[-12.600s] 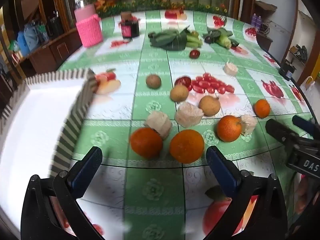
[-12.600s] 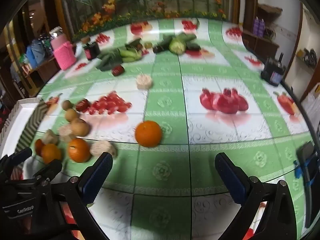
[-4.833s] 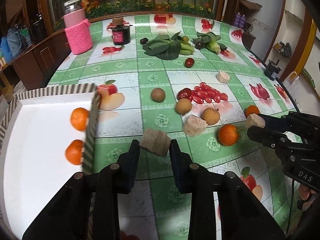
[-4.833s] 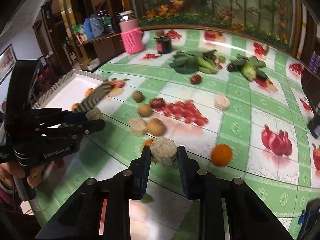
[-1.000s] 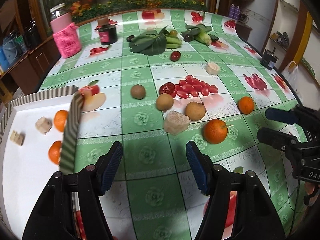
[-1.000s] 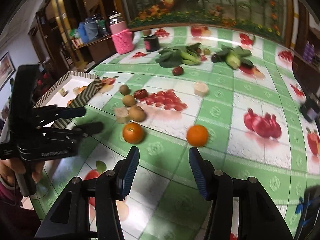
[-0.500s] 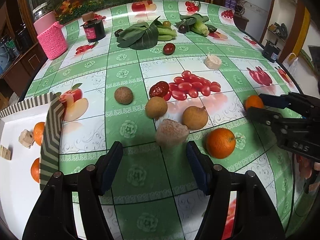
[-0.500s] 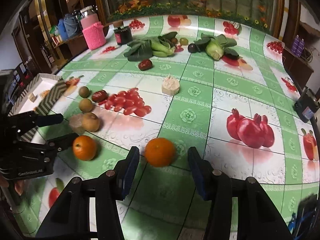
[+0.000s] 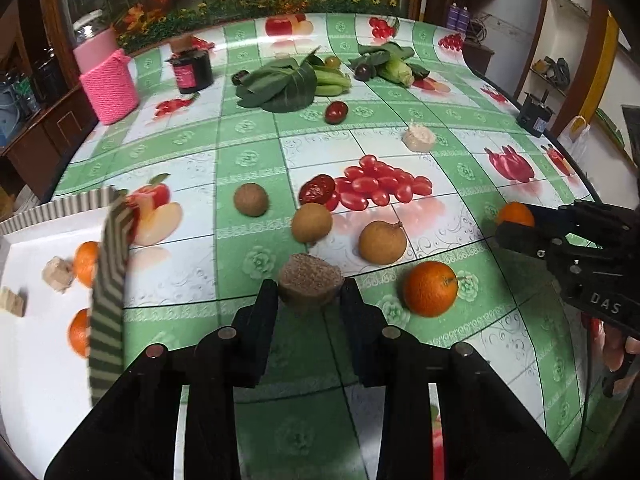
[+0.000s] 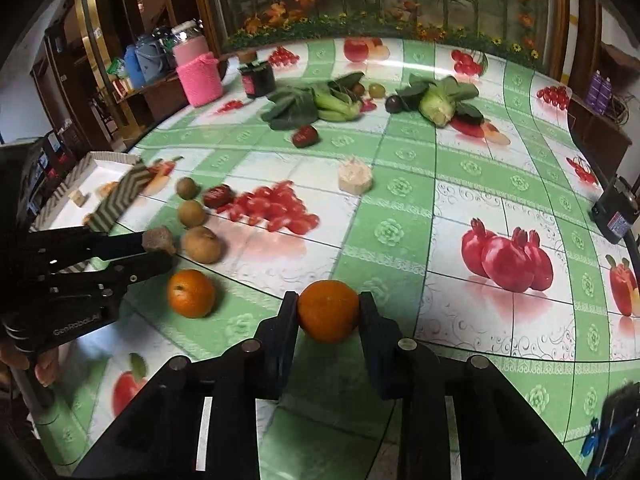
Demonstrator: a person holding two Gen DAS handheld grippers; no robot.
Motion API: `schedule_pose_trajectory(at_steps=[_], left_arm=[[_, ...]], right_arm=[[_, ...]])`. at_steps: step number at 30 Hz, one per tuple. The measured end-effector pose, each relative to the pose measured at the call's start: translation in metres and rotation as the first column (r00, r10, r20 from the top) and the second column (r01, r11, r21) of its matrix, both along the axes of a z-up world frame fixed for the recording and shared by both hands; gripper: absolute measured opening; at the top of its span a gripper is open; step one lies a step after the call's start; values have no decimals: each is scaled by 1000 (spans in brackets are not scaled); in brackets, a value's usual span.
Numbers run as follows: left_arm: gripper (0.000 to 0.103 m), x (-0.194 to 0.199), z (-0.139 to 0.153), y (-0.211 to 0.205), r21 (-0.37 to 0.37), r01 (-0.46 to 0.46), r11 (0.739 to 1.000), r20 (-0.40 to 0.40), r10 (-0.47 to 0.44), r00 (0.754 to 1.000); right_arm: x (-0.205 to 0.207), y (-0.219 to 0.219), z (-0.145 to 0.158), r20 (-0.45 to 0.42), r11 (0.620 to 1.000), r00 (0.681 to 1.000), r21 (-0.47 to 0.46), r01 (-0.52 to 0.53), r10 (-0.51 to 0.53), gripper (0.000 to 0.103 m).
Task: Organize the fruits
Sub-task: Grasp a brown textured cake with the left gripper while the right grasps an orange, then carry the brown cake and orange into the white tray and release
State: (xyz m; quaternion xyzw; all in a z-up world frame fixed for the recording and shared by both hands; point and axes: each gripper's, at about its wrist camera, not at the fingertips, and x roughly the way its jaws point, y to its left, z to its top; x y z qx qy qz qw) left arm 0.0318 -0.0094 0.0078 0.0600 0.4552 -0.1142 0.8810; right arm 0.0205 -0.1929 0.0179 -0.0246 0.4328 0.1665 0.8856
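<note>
While its jaws are closing, the left tool (image 9: 309, 294) is clamped on a brown block (image 9: 311, 280) above the surface (image 9: 248, 128). An orange (image 10: 329, 310) is likewise pinched by the closing right tool (image 10: 329, 314). Tray (image 9: 60, 208) contents are partly hidden by its wall.

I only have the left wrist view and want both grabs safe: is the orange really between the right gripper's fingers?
Observer: Yes. In the right wrist view the orange sits centred between the right gripper's closing jaws, with a pad against each side.
Operator: And my block, seen from the side?
Observer: That view shows the block at the very tips of the left gripper, not deep between the fingers; its jaws are closing on it.
</note>
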Motion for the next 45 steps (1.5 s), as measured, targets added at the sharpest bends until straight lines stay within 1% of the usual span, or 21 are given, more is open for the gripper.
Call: schedule_pose_trajectory(at_steps=[5,10,22,27,35,43,45], left_arm=[[29,-11,12,12,-7,-21,1000,20,21,1000],[30,-21,24,28,3,-44,999,54,44,998],[30,-35,41,79,28,-136,990,106,132,986],[30,-38,42,106,25,-181,983,106,177,979],[30,-43,41,156,33,-268,963,107,263,959],[30,-39,30,194,35,-336,941,72,333,940],[30,-37,27,201,39,-348,937,67,345,936]], right_arm=[[-12,14,17,23,999,999,31,-40,39,30],[-21,42,31,41,994,994,49,-100,98,30],[-29,117,43,61,969,971,69,-235,232,30],[-31,147,48,69,954,956,70,-291,286,30],[-28,190,49,66,932,932,54,-359,355,30],[-24,234,44,48,902,903,49,-430,427,30],[-21,248,42,43,890,891,44,-455,453,30]])
